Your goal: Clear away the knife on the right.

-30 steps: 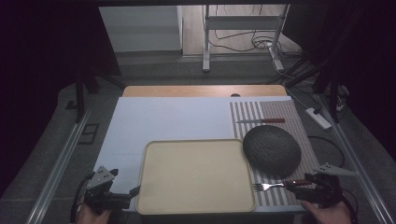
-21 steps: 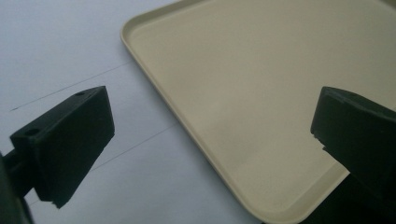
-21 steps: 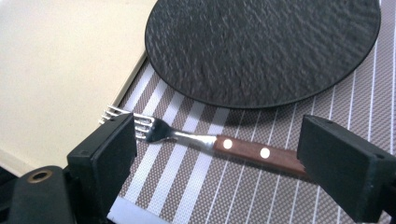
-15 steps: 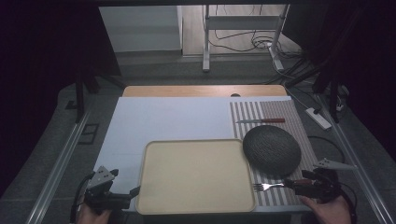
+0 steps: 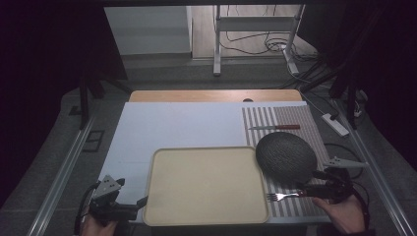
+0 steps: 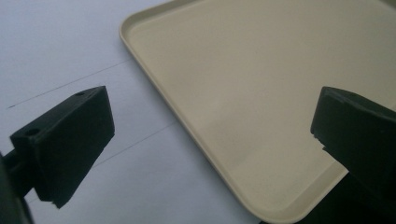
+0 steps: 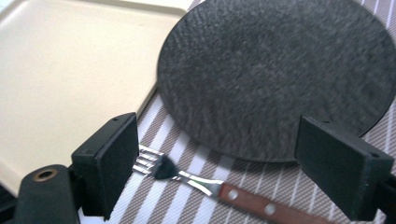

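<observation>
A beige tray (image 5: 206, 184) (image 6: 261, 84) (image 7: 70, 70) lies at the table's near middle. To its right, a dark round mat (image 5: 286, 157) (image 7: 275, 74) rests on a striped placemat (image 5: 295, 118). A fork (image 5: 278, 196) (image 7: 187, 177) with a wooden handle lies flat on the stripes, tines toward the tray. My right gripper (image 5: 309, 183) (image 7: 219, 140) hovers open over the fork, with its jaws wide on either side and not touching it. My left gripper (image 5: 139, 207) (image 6: 215, 112) stands open at the tray's near left corner, with the tray's rim running between its jaws.
A knife (image 5: 275, 127) with a reddish handle lies on the far part of the placemat. A white sheet (image 5: 177, 125) (image 6: 56, 46) covers the table under the tray. Cables and a power strip (image 5: 335, 124) lie on the floor to the right.
My right gripper has shifted a little up and away from the table's near edge. The fork has stayed where it lay. The left gripper has not moved.
</observation>
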Demonstrator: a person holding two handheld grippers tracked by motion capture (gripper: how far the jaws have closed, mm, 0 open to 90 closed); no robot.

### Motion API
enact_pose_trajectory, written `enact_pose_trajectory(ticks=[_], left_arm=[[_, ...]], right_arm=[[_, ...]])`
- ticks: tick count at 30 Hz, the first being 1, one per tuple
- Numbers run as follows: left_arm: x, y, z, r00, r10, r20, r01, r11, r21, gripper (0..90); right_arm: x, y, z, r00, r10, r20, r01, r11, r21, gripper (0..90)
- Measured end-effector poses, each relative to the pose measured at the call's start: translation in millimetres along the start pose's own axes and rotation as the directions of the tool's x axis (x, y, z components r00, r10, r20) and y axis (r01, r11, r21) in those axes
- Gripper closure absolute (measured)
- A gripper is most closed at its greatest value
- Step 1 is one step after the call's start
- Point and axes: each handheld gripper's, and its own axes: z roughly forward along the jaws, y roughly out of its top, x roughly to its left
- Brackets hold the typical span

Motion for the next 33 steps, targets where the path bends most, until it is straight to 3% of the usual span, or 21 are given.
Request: enact_pose_trajectory(ticks=[20, 33], left_arm=[[0.0, -0.2, 0.1, 1.0000, 0.000, 0.001, 0.000, 1.0000, 0.002, 0.0], [0.2, -0.2, 0.0, 1.0000, 0.003, 0.006, -0.003, 1.0000, 0.002, 0.0]], right_arm=[[-13.8, 36.5, 27.1, 0.9986, -0.043, 0.031, 0.042, 0.999, 0.029, 13.0], [-21.0, 57.8, 48.7, 0.9976, -0.068, 0.011, 0.068, 0.997, 0.030, 10.4]])
